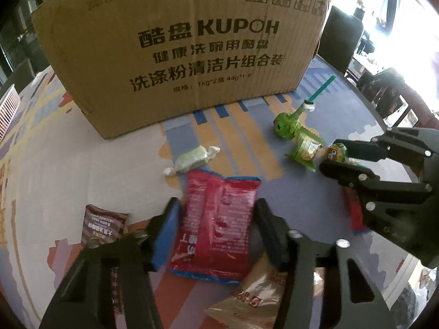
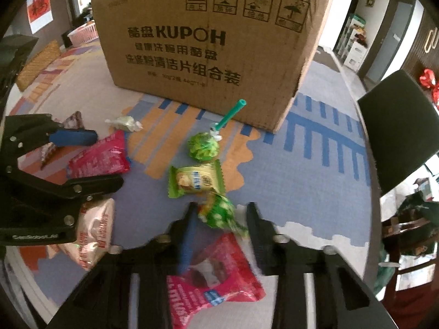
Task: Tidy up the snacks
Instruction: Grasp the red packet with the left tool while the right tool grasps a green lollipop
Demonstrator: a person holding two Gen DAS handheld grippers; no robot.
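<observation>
A large cardboard box (image 1: 175, 52) marked KUPOH stands at the back of the table; it also shows in the right wrist view (image 2: 211, 46). My left gripper (image 1: 216, 213) is open, its fingers on either side of a red snack packet (image 1: 216, 224) lying flat. My right gripper (image 2: 219, 216) is open around a small green wrapped candy (image 2: 219, 213); from the left wrist view the right gripper (image 1: 333, 155) sits at that candy (image 1: 336, 152). A green lollipop (image 2: 204, 146) and a green-yellow packet (image 2: 196, 181) lie just beyond.
A pale wrapped candy (image 1: 192, 160), a brown packet (image 1: 103, 224) and a beige packet (image 1: 255, 298) lie around the left gripper. A pink-red packet (image 2: 214, 277) lies under the right gripper. A dark chair (image 2: 397, 126) stands at the right table edge.
</observation>
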